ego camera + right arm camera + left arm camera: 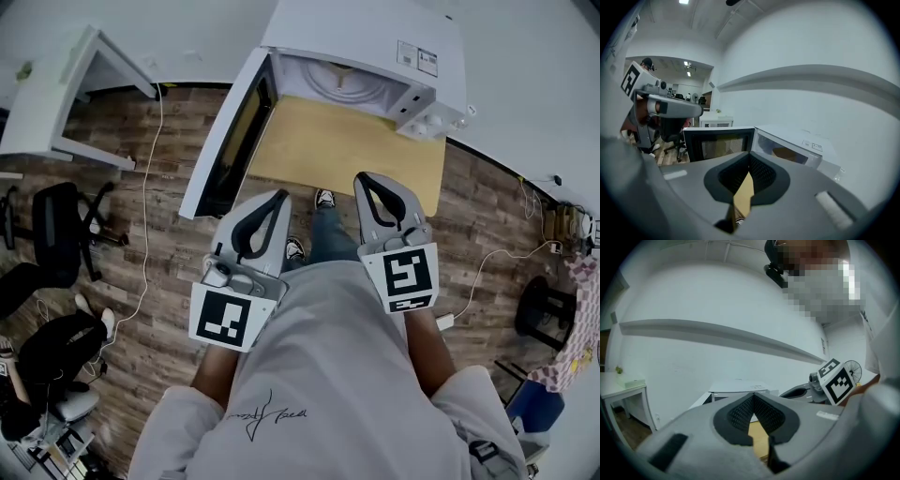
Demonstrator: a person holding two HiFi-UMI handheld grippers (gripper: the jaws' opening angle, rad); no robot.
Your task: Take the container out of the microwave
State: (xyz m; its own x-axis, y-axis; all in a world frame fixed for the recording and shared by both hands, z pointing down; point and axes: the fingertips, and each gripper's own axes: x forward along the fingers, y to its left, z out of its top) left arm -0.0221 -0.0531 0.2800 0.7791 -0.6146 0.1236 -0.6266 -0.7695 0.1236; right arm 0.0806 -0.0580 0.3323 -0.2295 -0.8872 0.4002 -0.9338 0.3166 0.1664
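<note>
White microwave (366, 37) stands open on the counter (356, 155). The container (787, 153) sits dim inside and is probably light and stiff, best pinched at its near rim. Left gripper (281, 195) and right gripper (361, 178) hover outside, fingers together, empty.

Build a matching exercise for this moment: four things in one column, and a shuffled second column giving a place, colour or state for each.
Things:
1. microwave door
2. tabletop
3. office chair
4. right tool

Descriptions:
A. light wood
B. shut, nothing in it
C. swung open
D. black, on the floor at far left

Pairs: 1-C; 2-A; 3-D; 4-B
</note>
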